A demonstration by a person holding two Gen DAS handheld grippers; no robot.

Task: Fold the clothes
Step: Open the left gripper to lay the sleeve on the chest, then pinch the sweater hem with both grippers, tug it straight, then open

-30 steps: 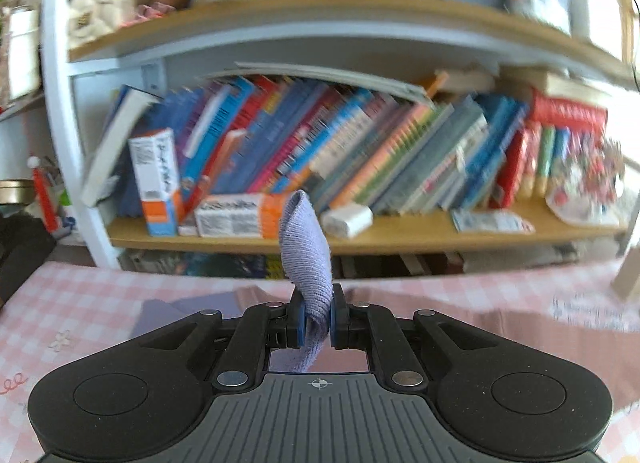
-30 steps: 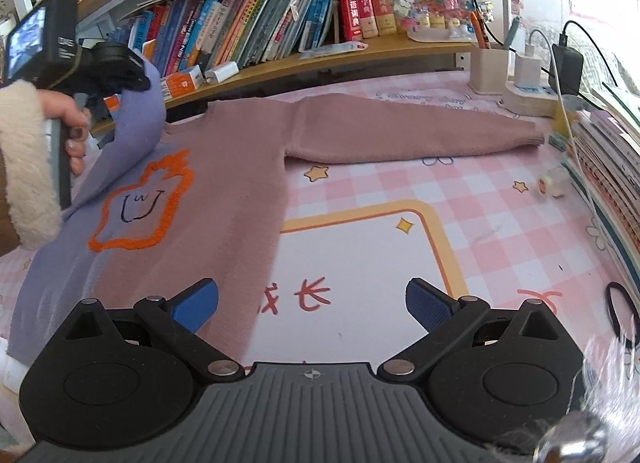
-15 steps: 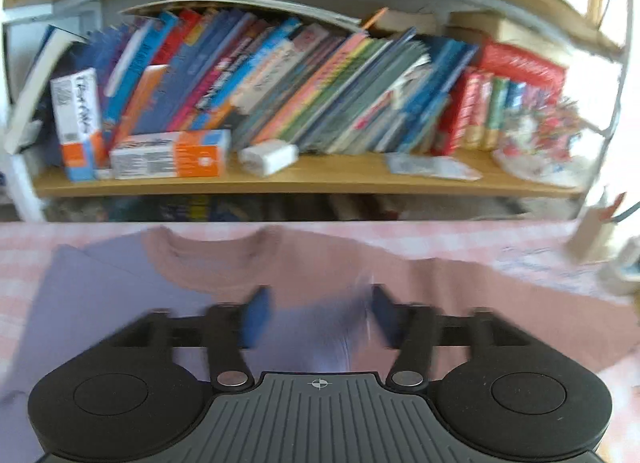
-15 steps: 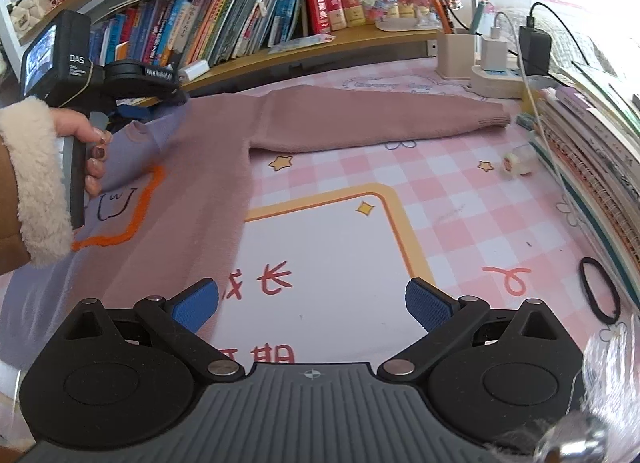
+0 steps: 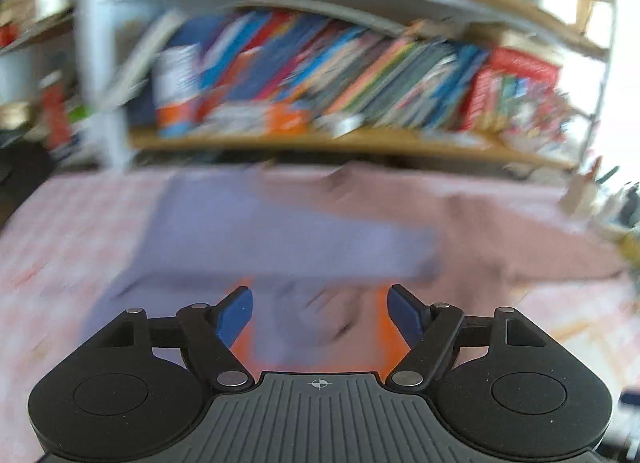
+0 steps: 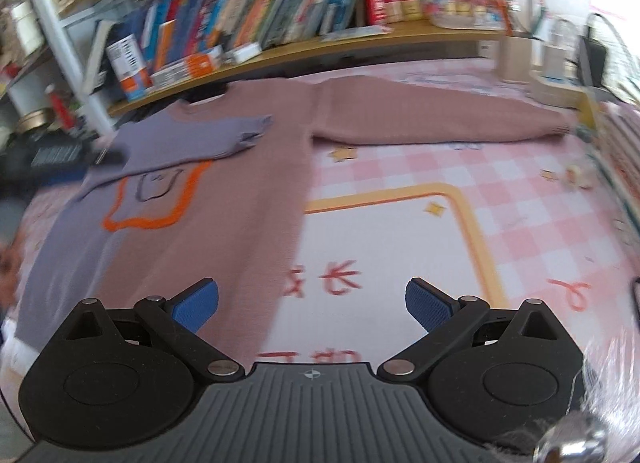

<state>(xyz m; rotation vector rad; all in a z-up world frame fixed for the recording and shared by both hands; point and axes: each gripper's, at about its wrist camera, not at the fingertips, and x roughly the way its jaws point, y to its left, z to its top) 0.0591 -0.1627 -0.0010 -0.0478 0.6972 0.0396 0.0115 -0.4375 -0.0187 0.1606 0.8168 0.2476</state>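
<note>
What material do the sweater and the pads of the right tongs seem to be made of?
The sweater looks like soft knitted yarn, matte: fine ribbing shows along its sleeve and it lies limp. The pads of the right tongs look like blue rubber or textured plastic: a grid pattern shows; which one is unclear.

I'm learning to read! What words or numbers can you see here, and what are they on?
Nothing reads clearly.
Table mat: red Chinese characters, upside down and blurred, unreadable.
Books on the shelf: spines too blurred.
White and orange box: print too small.
Sweater: only a drawn face, no words.
</note>
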